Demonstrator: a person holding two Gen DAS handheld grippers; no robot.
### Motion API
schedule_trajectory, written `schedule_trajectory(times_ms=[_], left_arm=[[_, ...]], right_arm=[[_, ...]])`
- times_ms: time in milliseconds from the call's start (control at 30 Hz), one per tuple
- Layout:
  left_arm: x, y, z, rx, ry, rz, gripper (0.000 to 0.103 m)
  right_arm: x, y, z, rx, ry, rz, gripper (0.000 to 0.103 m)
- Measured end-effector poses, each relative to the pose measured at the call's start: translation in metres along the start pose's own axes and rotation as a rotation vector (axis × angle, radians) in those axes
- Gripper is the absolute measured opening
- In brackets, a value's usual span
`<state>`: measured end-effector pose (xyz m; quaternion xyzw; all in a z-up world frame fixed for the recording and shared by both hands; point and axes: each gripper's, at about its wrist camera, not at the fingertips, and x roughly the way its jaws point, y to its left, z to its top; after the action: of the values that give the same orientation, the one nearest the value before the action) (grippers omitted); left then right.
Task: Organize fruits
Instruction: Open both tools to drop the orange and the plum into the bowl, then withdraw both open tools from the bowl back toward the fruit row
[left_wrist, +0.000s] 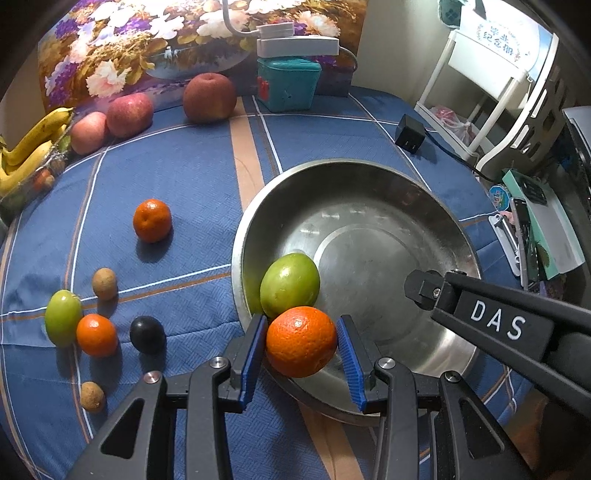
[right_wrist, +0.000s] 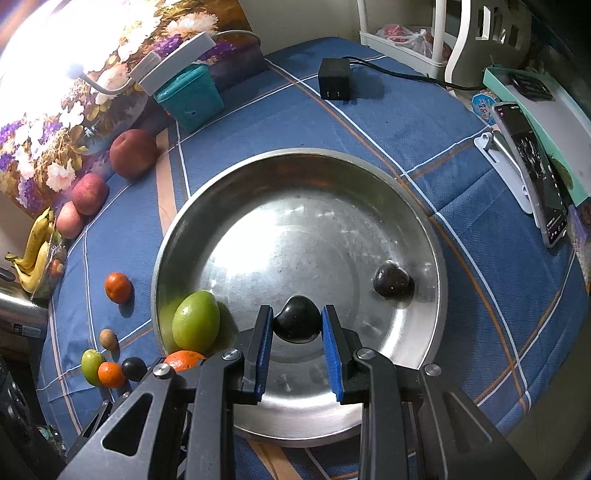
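While both claws hang over the round steel bowl, the left gripper clasps a round orange mandarin above the seven-o'clock rim, and the right gripper clasps a dark plum over the six-o'clock floor.

A blue tablecloth with white and tan stripes covers the table. Behind it leans a floral painting, brightly lit at its left in the right wrist view. Right of the painting stands a white shelf rack against a pale wall.
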<state>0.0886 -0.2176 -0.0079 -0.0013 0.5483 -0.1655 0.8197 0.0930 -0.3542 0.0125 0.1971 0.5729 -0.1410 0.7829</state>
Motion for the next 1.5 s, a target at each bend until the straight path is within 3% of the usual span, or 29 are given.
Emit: schedule_trajectory(times_ms=[533, 733, 800, 1000, 1267, 1400, 1500], left_arm=[[0.001, -0.002, 0.000, 0.005, 0.005, -0.005, 0.054], [0.001, 0.001, 0.001, -0.006, 0.010, -0.003, 0.061], [0.000, 0.002, 0.001, -0.010, 0.012, 0.001, 0.064], [-0.001, 0.007, 0.002, -0.024, 0.017, 0.017, 0.074], [-0.003, 0.023, 0.003, -0.066, 0.026, 0.071, 0.086], [-0.005, 0.035, 0.004, -0.103, 0.024, 0.089, 0.087], [-0.007, 0.047, 0.005, -0.146, 0.019, 0.096, 0.097]], right_arm=[[0.005, 0.000, -0.001, 0.006, 0.014, -0.012, 0.030], [0.003, -0.001, -0.001, 0.013, 0.010, -0.010, 0.042], [0.002, -0.002, -0.001, 0.020, 0.011, -0.010, 0.051], [0.001, -0.005, 0.000, 0.031, 0.006, -0.016, 0.061], [0.000, -0.006, 0.001, 0.036, 0.001, -0.020, 0.067], [0.000, -0.007, 0.001, 0.036, 0.002, -0.021, 0.069], [-0.001, -0.007, 0.001, 0.033, 0.001, -0.024, 0.075]])
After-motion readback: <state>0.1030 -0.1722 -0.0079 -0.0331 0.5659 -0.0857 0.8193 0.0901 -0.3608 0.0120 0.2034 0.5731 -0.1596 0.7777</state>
